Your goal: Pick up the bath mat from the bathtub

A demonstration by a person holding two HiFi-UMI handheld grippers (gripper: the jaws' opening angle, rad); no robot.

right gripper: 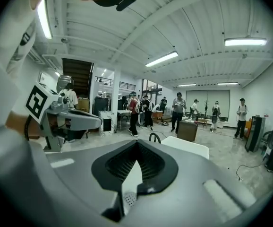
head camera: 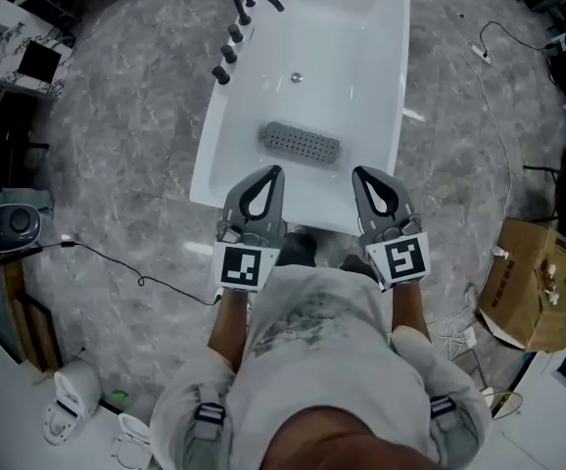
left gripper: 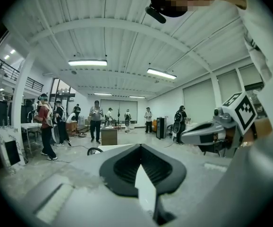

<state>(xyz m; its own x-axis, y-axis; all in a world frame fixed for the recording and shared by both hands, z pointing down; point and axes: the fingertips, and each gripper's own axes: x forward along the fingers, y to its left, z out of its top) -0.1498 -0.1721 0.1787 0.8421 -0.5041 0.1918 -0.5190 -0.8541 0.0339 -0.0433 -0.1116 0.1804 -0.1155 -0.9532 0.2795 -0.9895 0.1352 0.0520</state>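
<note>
The bath mat (head camera: 301, 143), a grey perforated strip, lies flat on the floor of the white bathtub (head camera: 208, 169), towards the near end and well short of the drain (head camera: 297, 77). Both claws hover over the near rim, side by side and pointing into the tub. The left gripper (head camera: 271, 172) has its jaws pressed together on nothing, and the right gripper (head camera: 361, 172) is likewise closed and empty (each gripper's own view shows the pads meeting at the tips, with only the room beyond).

The main risk is probably reaching the mat with the jaws closed: they would only push it along the slick enamel. Since the mat lies flat, there is little edge to bite, so opened pads may skid off it or knock the tub floor. If the underside clings to the tub, a one-sided pull could peel up a corner and then lose it. A grip near one end would leave the rest drooping and dragging over the rim.
</note>
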